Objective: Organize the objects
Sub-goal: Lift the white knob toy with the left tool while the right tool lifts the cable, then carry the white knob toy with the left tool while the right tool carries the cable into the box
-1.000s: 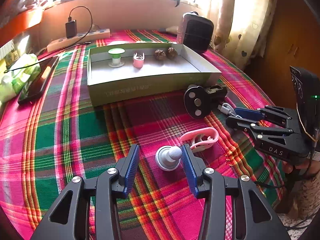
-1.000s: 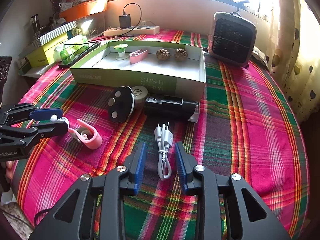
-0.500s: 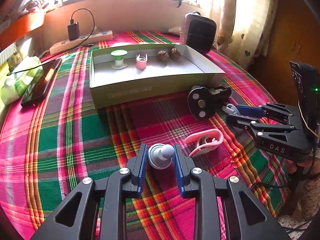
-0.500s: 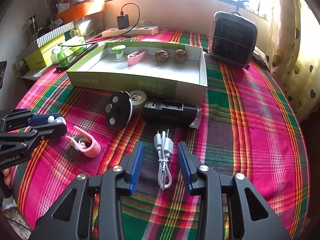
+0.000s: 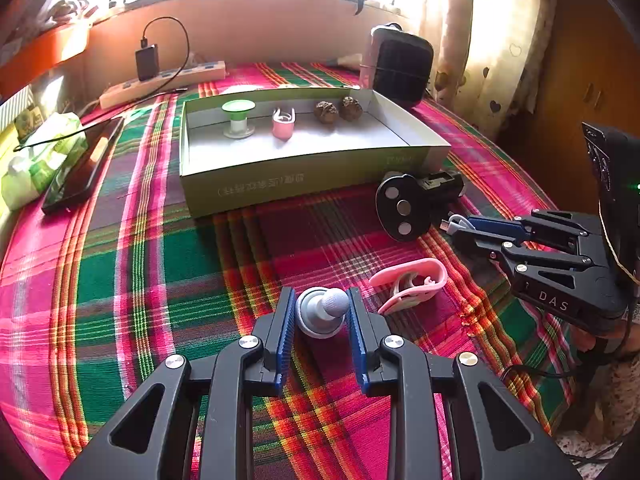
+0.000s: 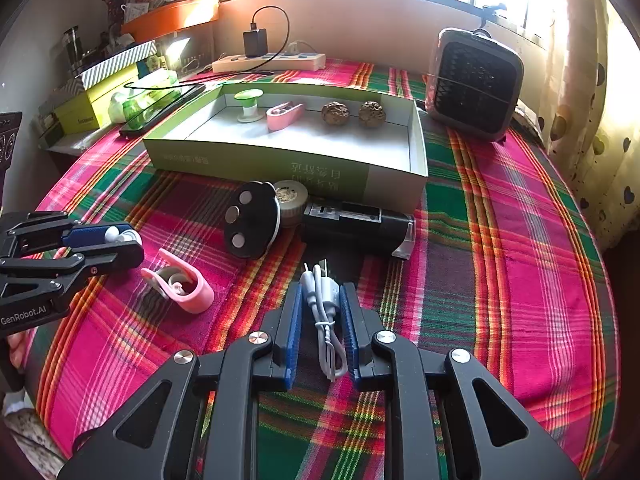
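Left gripper (image 5: 320,312) jaws clamped on grey knob holder (image 5: 320,312) between the pads; right gripper (image 6: 320,320) jaws closing around white coiled cable (image 6: 324,312). Risk: the loose coil slips out when lifted, round knob may twist free.

On the worktop (image 6: 520,240) the box (image 6: 280,168) holds a spool (image 6: 248,104), a clip (image 6: 284,114) and two nuts (image 6: 336,113); before it lie a disc (image 6: 250,220) and a cable (image 6: 324,304); behind stands a fan (image 6: 474,82).

Box (image 5: 304,176) lettering blurred; black gadget (image 5: 440,184) partly hidden behind black disc (image 5: 402,208).
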